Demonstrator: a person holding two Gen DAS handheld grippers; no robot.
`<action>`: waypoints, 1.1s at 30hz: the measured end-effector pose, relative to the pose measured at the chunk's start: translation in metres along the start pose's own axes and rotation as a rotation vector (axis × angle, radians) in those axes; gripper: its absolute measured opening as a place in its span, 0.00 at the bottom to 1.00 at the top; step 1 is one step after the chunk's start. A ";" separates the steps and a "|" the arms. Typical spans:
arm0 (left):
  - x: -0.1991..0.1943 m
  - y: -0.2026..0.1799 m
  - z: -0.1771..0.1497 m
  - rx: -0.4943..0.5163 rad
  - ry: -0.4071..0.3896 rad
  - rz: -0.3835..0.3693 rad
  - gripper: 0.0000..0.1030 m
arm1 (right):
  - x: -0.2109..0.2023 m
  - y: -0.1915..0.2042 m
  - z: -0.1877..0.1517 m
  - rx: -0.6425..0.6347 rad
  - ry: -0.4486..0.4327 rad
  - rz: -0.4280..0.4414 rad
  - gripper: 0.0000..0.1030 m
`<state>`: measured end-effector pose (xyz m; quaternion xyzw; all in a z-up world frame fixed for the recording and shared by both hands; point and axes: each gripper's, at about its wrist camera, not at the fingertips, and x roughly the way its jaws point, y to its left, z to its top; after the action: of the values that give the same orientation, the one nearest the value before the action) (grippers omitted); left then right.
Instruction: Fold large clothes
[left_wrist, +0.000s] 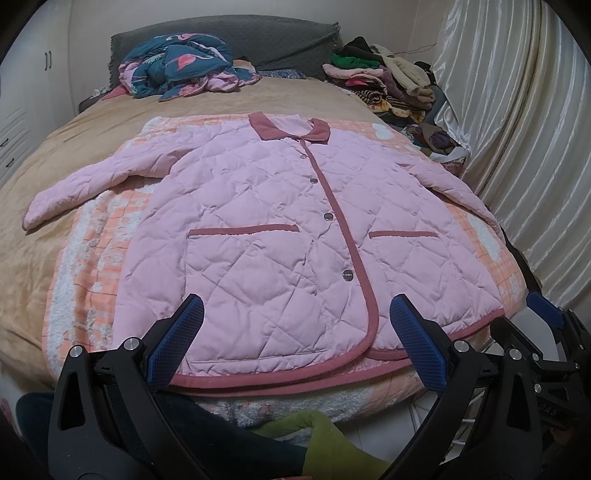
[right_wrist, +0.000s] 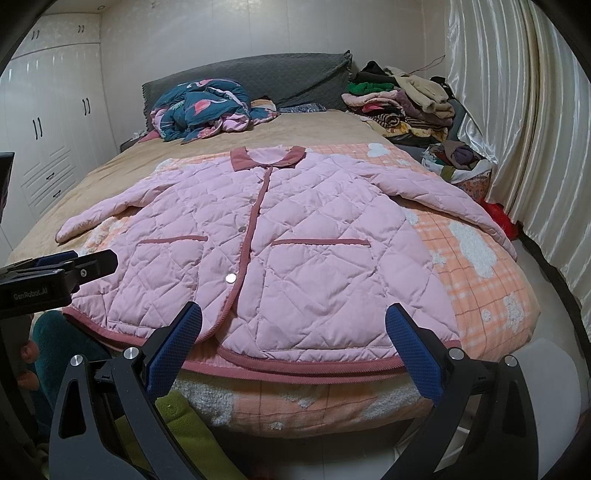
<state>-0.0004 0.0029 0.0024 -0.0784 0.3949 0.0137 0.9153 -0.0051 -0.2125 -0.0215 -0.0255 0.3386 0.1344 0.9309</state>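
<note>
A pink quilted jacket with a dark pink collar, trim and two pockets lies flat, front up and buttoned, on an orange checked blanket on the bed. Both sleeves are spread out to the sides. It also shows in the right wrist view. My left gripper is open and empty, just short of the jacket's hem at its left half. My right gripper is open and empty, just short of the hem at its right half. The right gripper also shows at the edge of the left wrist view.
A crumpled blue and pink quilt lies at the head of the bed by the grey headboard. A pile of clothes sits at the far right. Curtains hang on the right. White wardrobes stand on the left.
</note>
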 end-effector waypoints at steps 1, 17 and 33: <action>0.000 0.000 0.000 -0.001 0.000 -0.002 0.92 | -0.001 0.001 0.001 -0.001 0.000 0.002 0.96; 0.006 0.003 0.009 -0.001 0.003 0.016 0.92 | 0.001 -0.003 0.004 0.007 -0.003 0.018 0.96; 0.026 -0.003 0.054 -0.007 -0.027 0.002 0.92 | 0.021 -0.034 0.042 0.057 -0.033 -0.003 0.96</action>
<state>0.0571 0.0073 0.0204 -0.0809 0.3826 0.0169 0.9202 0.0455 -0.2348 -0.0042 0.0027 0.3268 0.1236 0.9370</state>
